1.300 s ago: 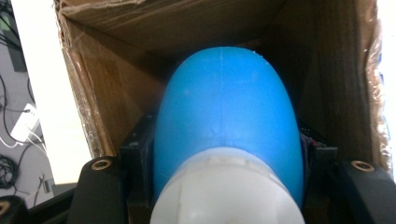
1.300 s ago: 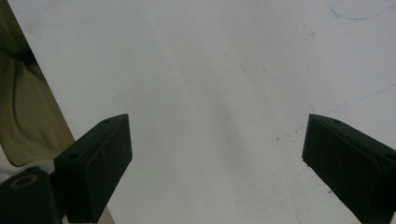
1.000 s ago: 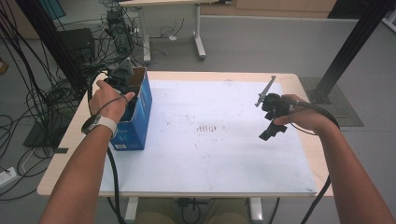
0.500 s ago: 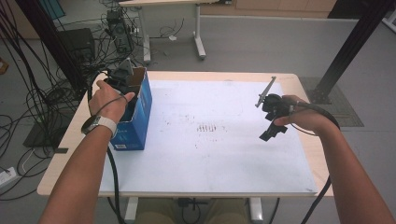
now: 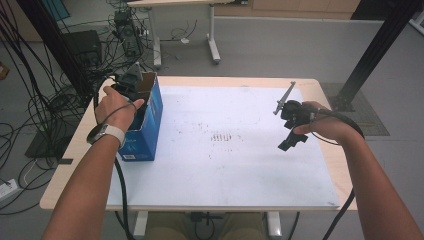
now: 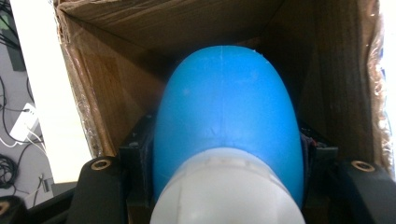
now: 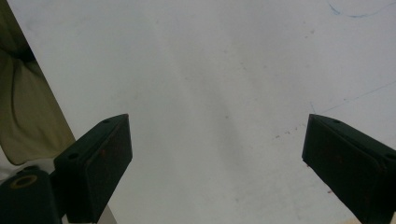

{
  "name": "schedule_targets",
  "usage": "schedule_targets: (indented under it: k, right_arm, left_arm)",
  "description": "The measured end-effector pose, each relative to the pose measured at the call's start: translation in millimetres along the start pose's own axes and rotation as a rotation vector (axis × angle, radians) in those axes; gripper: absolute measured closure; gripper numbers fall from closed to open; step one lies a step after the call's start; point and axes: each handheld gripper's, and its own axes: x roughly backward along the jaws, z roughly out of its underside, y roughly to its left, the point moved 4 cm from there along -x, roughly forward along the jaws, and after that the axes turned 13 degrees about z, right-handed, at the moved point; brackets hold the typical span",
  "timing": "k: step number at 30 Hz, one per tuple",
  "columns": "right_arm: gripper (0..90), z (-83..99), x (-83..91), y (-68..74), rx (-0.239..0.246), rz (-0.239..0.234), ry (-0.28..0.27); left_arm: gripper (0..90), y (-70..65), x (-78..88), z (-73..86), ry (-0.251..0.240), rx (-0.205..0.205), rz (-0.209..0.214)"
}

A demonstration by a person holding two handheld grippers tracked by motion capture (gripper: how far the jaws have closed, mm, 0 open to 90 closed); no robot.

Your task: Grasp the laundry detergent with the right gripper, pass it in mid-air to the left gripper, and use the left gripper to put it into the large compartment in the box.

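A blue cardboard box [image 5: 148,125] stands open-topped at the table's left edge. My left gripper [image 5: 131,86] reaches down into it from above. In the left gripper view the jaws [image 6: 226,158] press on both sides of a rounded blue object [image 6: 226,102] with a white end [image 6: 224,191], held inside the brown box walls [image 6: 112,88]. I cannot tell what this object is. My right gripper [image 5: 293,141] hovers over the right part of the white sheet [image 5: 225,160]. Its jaws [image 7: 217,154] stand wide open with nothing between them, only bare sheet [image 7: 210,70] below.
The wooden table rim [image 5: 75,150] frames the white sheet. Many cables [image 5: 35,115] lie on the floor at the left. A second table's legs [image 5: 212,45] stand behind. A black post [image 5: 370,55] rises at the right.
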Motion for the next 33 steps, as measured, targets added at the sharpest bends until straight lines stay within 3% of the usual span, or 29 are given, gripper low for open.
schedule_targets:
  k: [33]
  right_arm:
    - [8.2,-0.8,-2.0,1.0,0.002,-0.004,-0.001]
  left_arm:
    - [37.5,-0.5,0.1,-0.4,0.008,-0.004,0.002]
